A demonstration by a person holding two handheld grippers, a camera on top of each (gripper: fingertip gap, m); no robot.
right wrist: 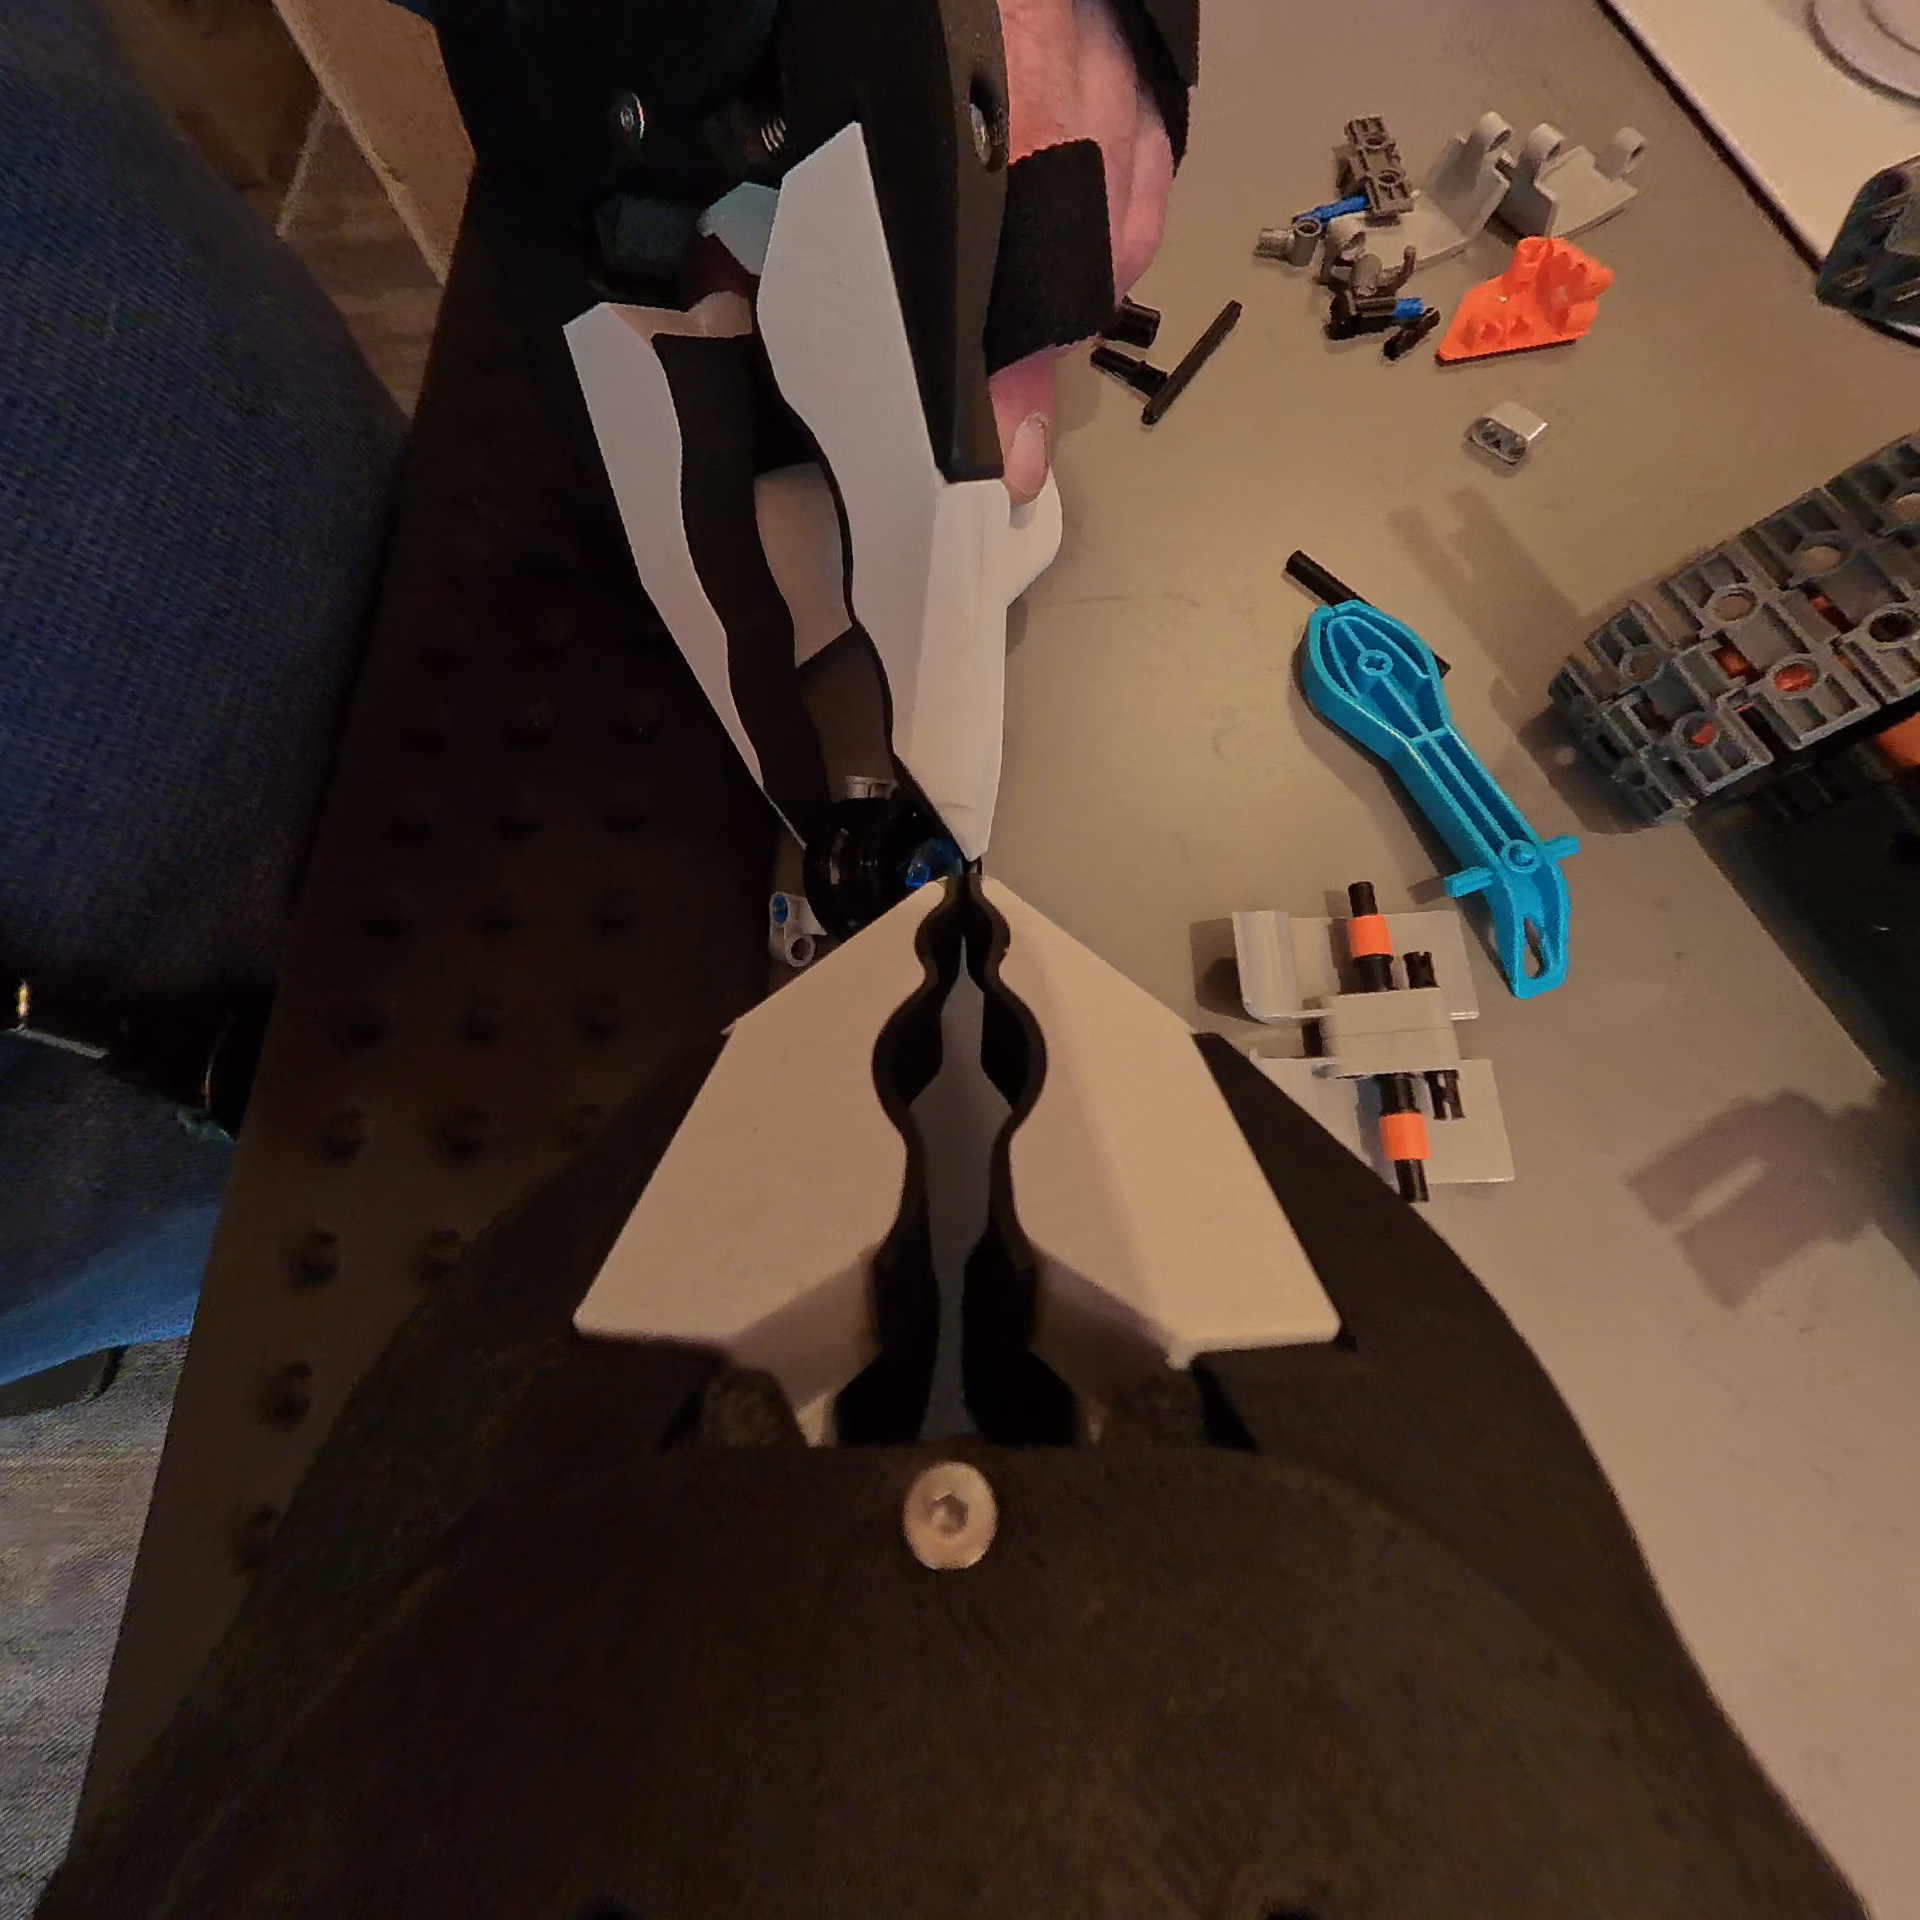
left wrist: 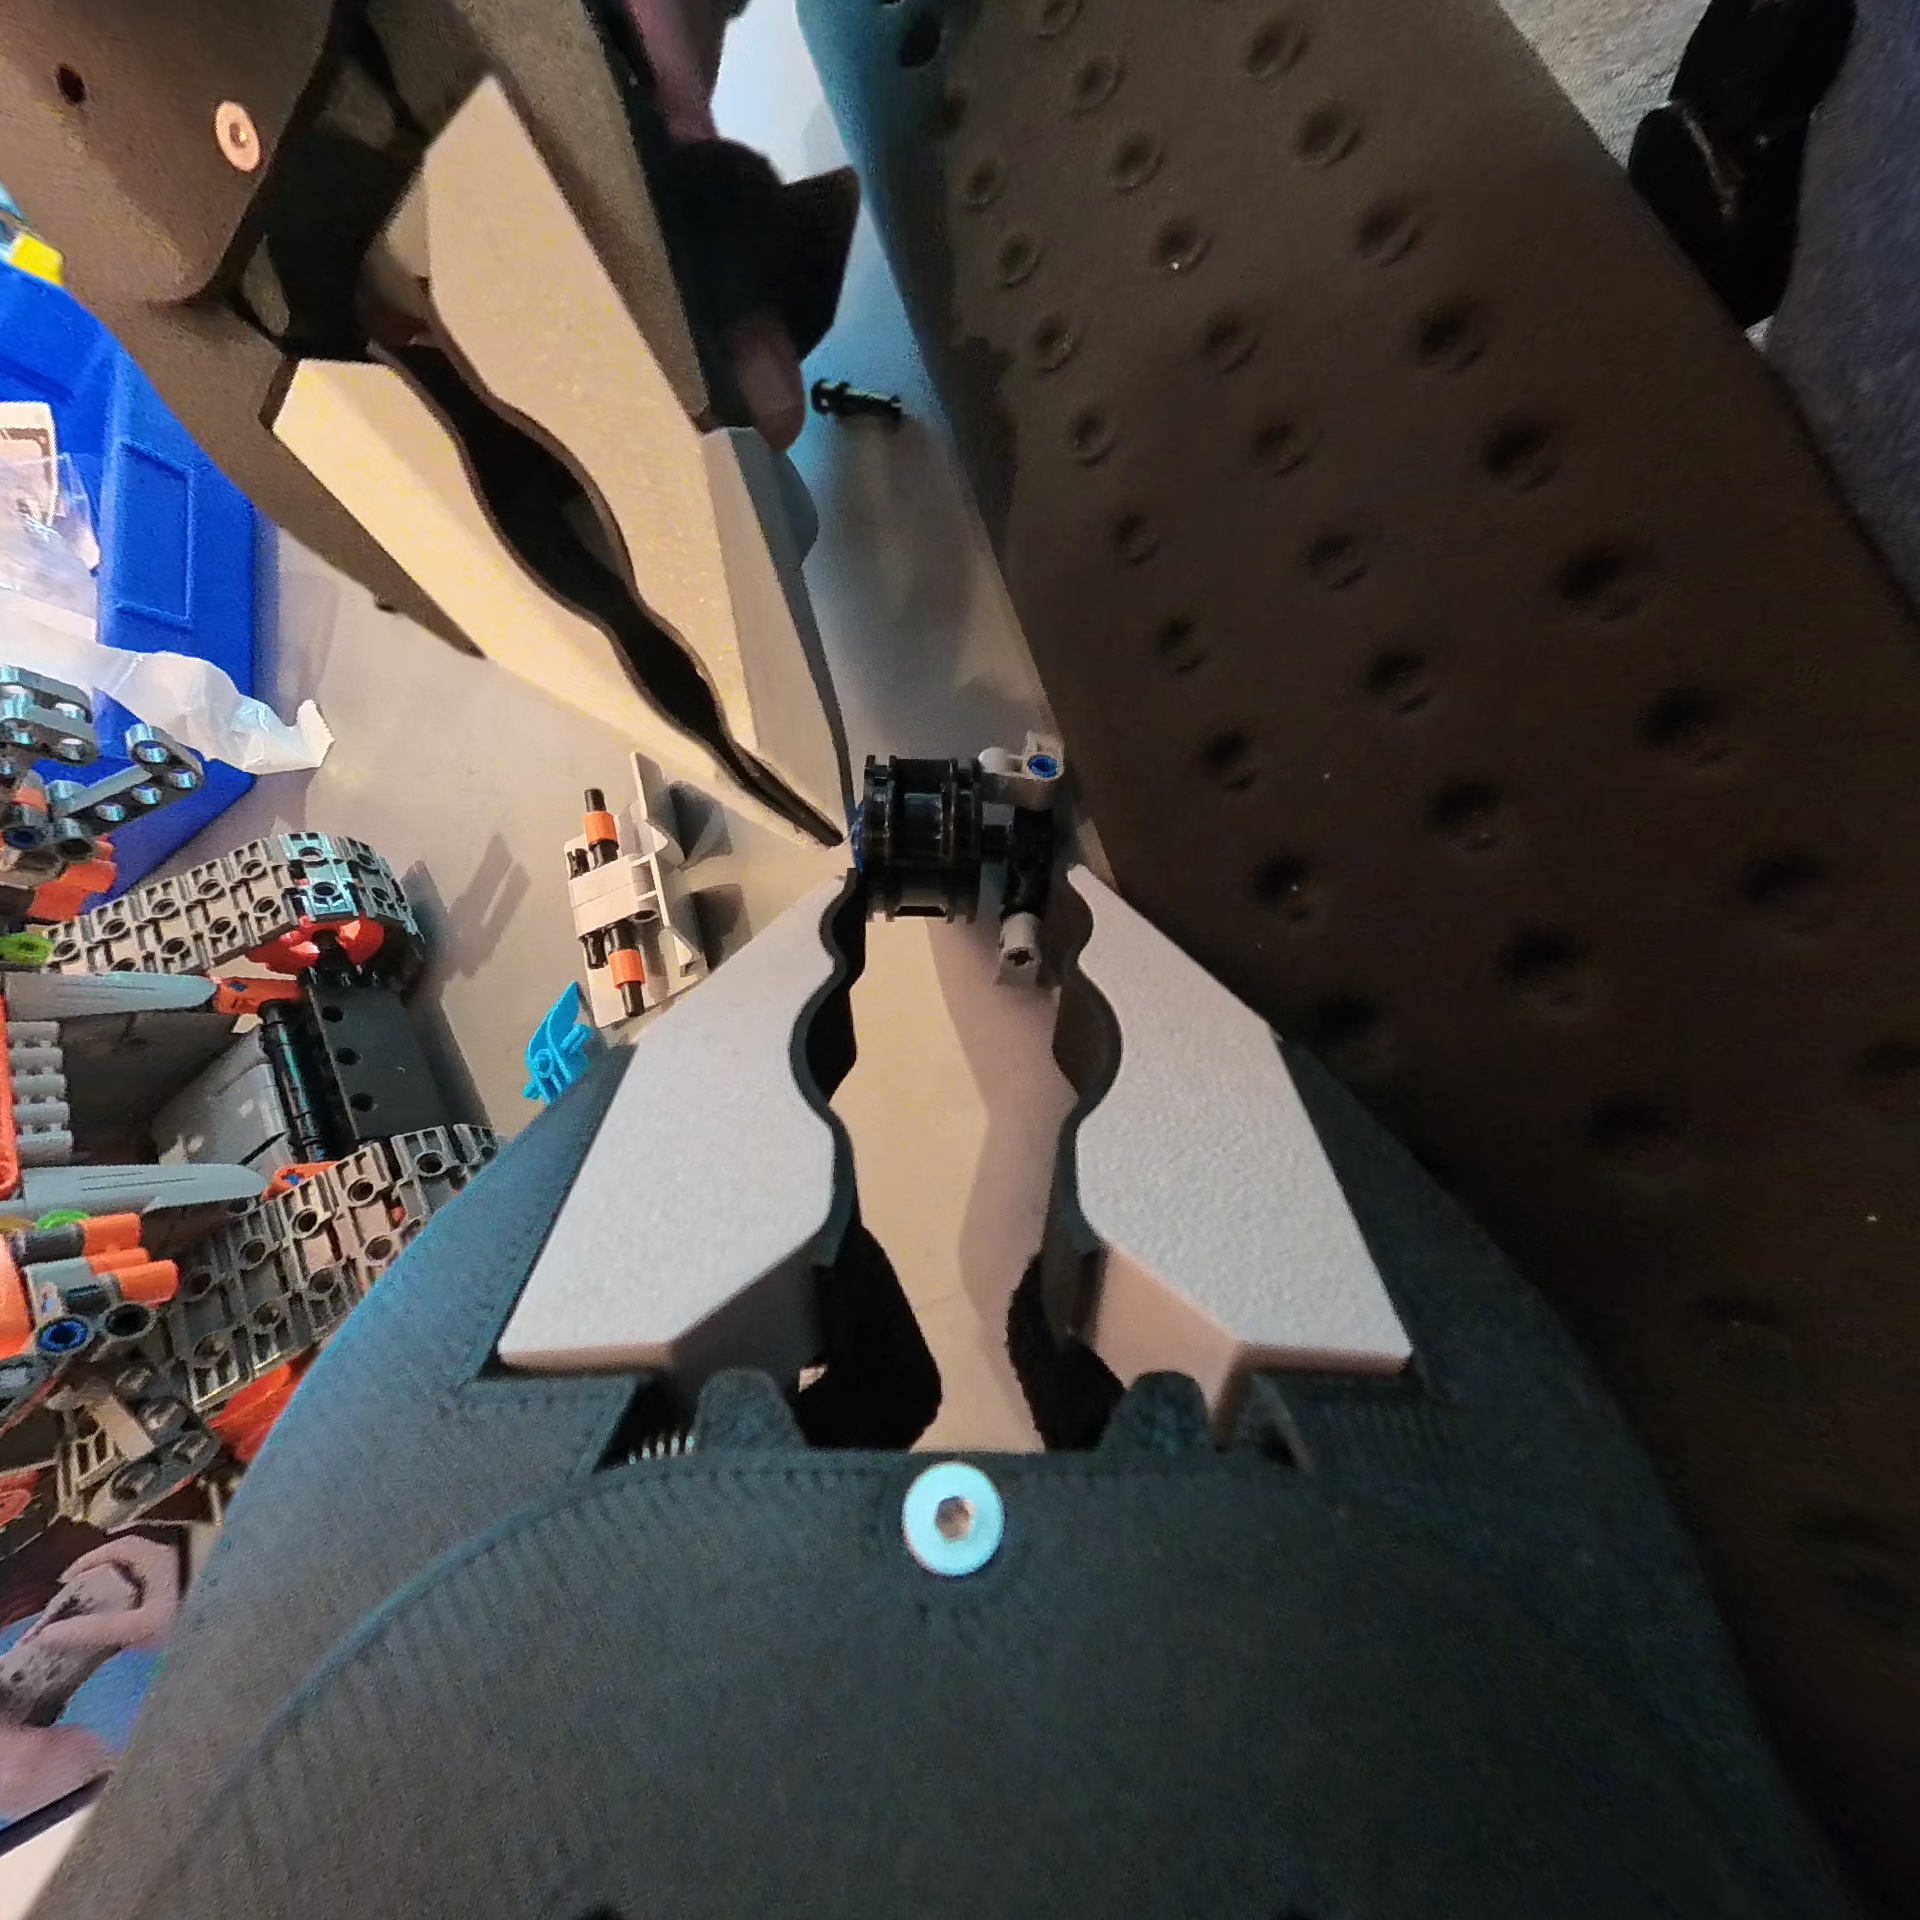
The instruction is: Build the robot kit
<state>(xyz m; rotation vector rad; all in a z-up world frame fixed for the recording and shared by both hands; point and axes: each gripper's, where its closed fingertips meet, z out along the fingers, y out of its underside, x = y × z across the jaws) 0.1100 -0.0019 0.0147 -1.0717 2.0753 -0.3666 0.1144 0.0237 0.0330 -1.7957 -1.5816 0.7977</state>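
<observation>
Grey matte tabletop (right wrist: 1195,644) carries everything, lit warm and dim; along its near edge runs a dark brown perforated panel (left wrist: 1455,623) dotted with round dimples, and beyond that lies blue woven fabric (right wrist: 156,520).

My left gripper (left wrist: 940,904) has pale grey, wavy-edged fingers on a ribbed black printed body, and it is clamped on a small black plastic wheel assembly (left wrist: 925,842) with light grey connectors and a blue pin. The assembly sits just above the tabletop edge, beside the perforated panel, its axle lying roughly crosswise between my fingertips.

My right gripper (right wrist: 966,883) has its fingers drawn together, tips almost meeting, right against the blue pin end of that same assembly; whether something tiny is pinched there I cannot tell. It points toward the left gripper tip to tip.

Close by on the tabletop rests a light grey block subassembly with black pins and orange collars (right wrist: 1371,1049), and just beyond it a bright blue plastic brick-separator tool (right wrist: 1444,790), its long axis running diagonally. Farther off lie scattered small black pins (right wrist: 1164,353), grey curved pieces (right wrist: 1538,177) and an orange triangular piece (right wrist: 1527,301). A tracked model of grey links and orange hubs (left wrist: 239,1091) stands to one side, near a blue plastic bin (left wrist: 135,540).
</observation>
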